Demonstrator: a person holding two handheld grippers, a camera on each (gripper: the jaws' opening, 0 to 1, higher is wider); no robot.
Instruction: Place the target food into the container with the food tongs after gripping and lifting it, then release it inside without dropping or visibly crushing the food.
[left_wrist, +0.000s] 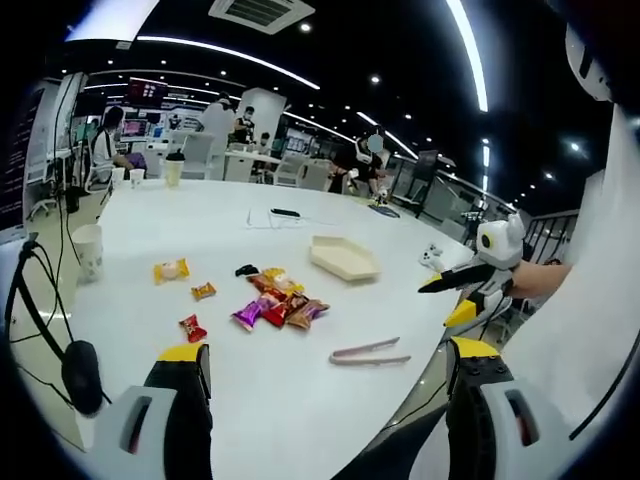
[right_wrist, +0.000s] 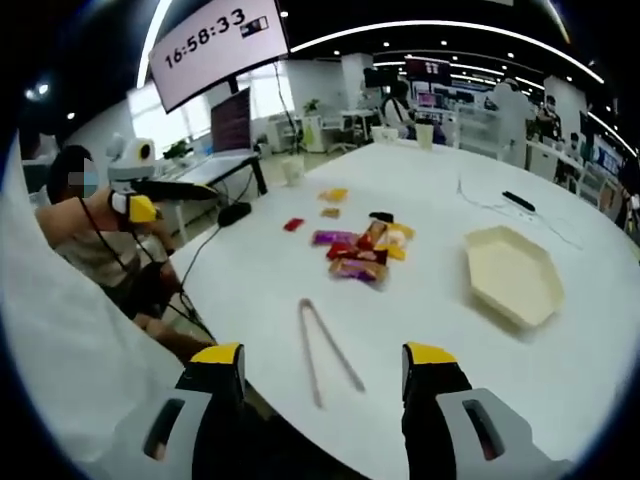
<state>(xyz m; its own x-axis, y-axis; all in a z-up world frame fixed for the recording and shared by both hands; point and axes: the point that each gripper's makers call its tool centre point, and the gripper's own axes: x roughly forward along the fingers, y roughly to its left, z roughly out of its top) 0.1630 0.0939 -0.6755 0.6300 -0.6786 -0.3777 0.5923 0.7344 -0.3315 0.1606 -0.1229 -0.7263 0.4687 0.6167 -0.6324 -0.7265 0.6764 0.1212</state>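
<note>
An office's white table (right_wrist: 560, 380) carries a heap of wrapped snacks (right_wrist: 362, 250). Near the heap on the person's side lie the tongs (right_wrist: 328, 350), just ahead of the open, empty right claw (right_wrist: 322, 385). The hexagonal tray (right_wrist: 512, 274) sits beside the heap. The left claw (left_wrist: 325, 375) hovers open too.

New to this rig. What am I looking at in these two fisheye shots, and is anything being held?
No robot arm here: a person holds a two-jaw claw in each hand, each carrying a forward-looking camera. In the left gripper view, the left claw is open and empty, and the right claw enters from the right. The right gripper view looks past the open right claw. On the round white table lie pink food tongs, a pile of colourful wrapped snacks and an empty cream hexagonal tray. Nothing is held.
</note>
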